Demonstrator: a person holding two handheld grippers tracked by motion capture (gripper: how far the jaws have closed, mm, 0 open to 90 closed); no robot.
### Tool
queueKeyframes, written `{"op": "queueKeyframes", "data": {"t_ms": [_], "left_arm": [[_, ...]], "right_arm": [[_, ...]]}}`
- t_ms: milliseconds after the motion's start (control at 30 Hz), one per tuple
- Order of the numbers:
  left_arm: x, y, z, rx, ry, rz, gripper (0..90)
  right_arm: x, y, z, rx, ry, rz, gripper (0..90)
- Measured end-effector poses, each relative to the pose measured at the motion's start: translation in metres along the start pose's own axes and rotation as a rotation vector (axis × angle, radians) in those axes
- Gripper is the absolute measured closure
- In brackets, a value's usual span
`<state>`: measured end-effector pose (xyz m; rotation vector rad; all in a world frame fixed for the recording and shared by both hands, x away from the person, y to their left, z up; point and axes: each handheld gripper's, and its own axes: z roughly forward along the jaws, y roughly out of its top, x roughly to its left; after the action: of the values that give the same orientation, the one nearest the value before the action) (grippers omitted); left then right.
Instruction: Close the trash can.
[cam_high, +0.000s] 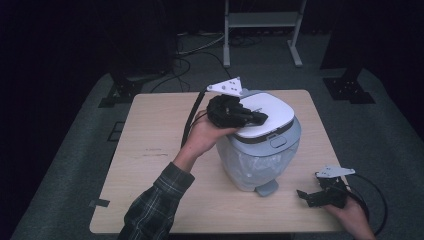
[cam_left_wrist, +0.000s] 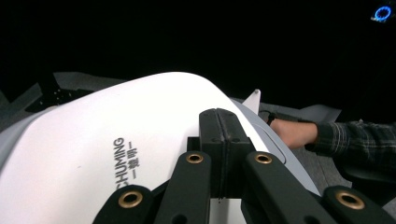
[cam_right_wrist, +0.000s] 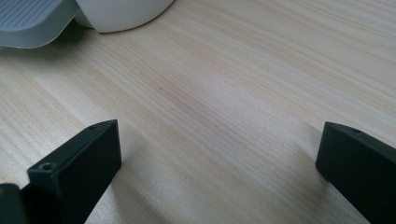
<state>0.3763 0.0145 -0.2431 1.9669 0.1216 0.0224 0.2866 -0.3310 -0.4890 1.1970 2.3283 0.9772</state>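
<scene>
Pressing on the white lid (cam_high: 264, 114) of the pedal bin (cam_high: 260, 150) looks like the step in hand, so keep your left gripper (cam_high: 260, 118) as it is, jaws together with nothing between them, and bear down through the blunt closed tip rather than an edge. In the high view that tip lies on the lid a little above the frame's centre; in the left gripper view the joined pads rise from the bottom middle against the lid's glossy dome (cam_left_wrist: 116, 140). That surface is smooth, rounded plastic, so I'd expect the tip to slide toward the rim: push straight down, near the middle, and go slowly until the lid seats on its grey collar (cam_high: 280, 135). The bin stands at the centre of the table (cam_high: 150, 150), its body cloudy and translucent with what seems to be a crinkled liner inside, and a grey foot pedal (cam_high: 266, 188) juts from its base toward the lower edge of the frame. Your right gripper (cam_high: 310, 196) rests at the lower right of the high view, jaws apart and holding nothing, over bare, pale wood grain (cam_right_wrist: 224, 93); the ribbed grey pedal (cam_right_wrist: 28, 21) sits in the upper left of its own view. You could bring it in to steady the light bin if it tips.
</scene>
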Motion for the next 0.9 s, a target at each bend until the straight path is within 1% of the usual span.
{"op": "queueKeyframes", "data": {"t_ms": [233, 333, 400, 467, 500, 567, 667, 700, 733, 767, 800, 867, 900], "left_arm": [[-0.006, 0.001, 0.011, 0.035, -0.005, 0.006, 90.0], [-0.008, 0.001, 0.014, 0.058, -0.007, 0.012, 90.0], [-0.009, 0.000, 0.018, 0.076, -0.006, 0.010, 90.0], [-0.010, -0.001, 0.019, 0.067, -0.011, -0.003, 90.0], [-0.010, -0.001, 0.019, 0.071, -0.007, -0.003, 90.0], [-0.011, 0.000, 0.020, 0.082, -0.014, -0.013, 90.0], [-0.014, 0.002, 0.021, 0.097, 0.007, -0.022, 90.0], [-0.015, 0.001, 0.023, 0.129, 0.022, -0.012, 90.0], [-0.014, 0.000, 0.023, 0.115, 0.018, -0.026, 90.0], [-0.014, 0.001, 0.023, 0.116, 0.019, -0.018, 90.0], [-0.015, 0.000, 0.023, 0.114, 0.023, -0.002, 90.0], [-0.015, 0.000, 0.022, 0.108, 0.028, 0.009, 90.0], [-0.015, 0.000, 0.022, 0.098, 0.043, 0.013, 82.1]], "right_arm": [[0.000, 0.000, 0.000, 0.000, 0.000, 0.000, 0.0], [0.000, 0.000, 0.000, 0.000, 0.000, 0.000, 0.0], [0.000, 0.000, 0.000, 0.000, 0.000, 0.000, 0.0], [0.000, 0.000, 0.000, 0.000, 0.000, 0.000, 0.0], [0.000, 0.000, 0.000, 0.000, 0.000, 0.000, 0.0], [0.000, 0.000, 0.000, 0.000, 0.000, 0.000, 0.0], [0.000, 0.000, 0.000, 0.000, 0.000, 0.000, 0.0], [0.000, 0.000, 0.000, 0.000, 0.000, 0.000, 0.0], [0.000, 0.000, 0.000, -0.001, 0.000, 0.001, 0.0], [0.001, 0.000, 0.000, -0.001, -0.001, 0.002, 0.0], [0.001, 0.000, 0.000, -0.001, -0.001, 0.002, 0.0], [0.001, 0.000, 0.000, 0.000, -0.001, 0.002, 0.0], [0.001, 0.000, 0.000, 0.000, -0.001, 0.002, 0.0]]}}
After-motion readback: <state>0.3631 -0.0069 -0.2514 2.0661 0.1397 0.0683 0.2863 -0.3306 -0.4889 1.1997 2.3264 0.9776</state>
